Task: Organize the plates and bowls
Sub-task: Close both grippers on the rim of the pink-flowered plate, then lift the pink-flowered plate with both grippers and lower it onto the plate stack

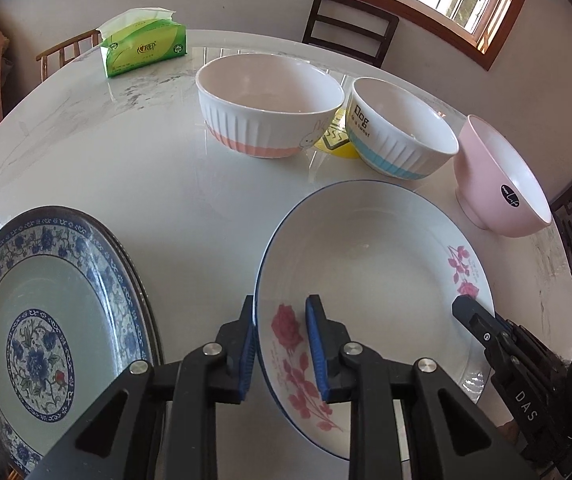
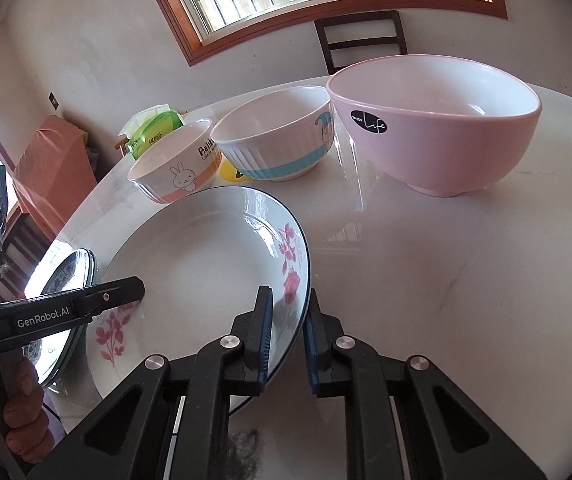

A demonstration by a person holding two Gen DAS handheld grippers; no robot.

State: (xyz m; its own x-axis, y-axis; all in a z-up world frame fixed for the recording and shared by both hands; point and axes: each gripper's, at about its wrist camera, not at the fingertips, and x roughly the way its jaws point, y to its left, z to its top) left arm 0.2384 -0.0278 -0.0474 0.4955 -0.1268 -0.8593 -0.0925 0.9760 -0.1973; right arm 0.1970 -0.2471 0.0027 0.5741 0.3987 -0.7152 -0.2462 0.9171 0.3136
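The left gripper (image 1: 280, 350) straddles the near-left rim of the rose plate (image 1: 370, 256), one finger outside and one inside, a narrow gap still showing. The right gripper (image 2: 288, 340) straddles the opposite rim the same way; whether either pinches the rim cannot be told. The plate sits on the worktop (image 1: 158, 168), just beside the blue-patterned plates (image 1: 42, 320), which already look stacked. Behind stand the rabbit bowl (image 1: 268, 108), the blue-banded bowl (image 1: 400, 130) and the pink bowl (image 1: 502, 178), all separate. Judging by this, stacking has barely begun.
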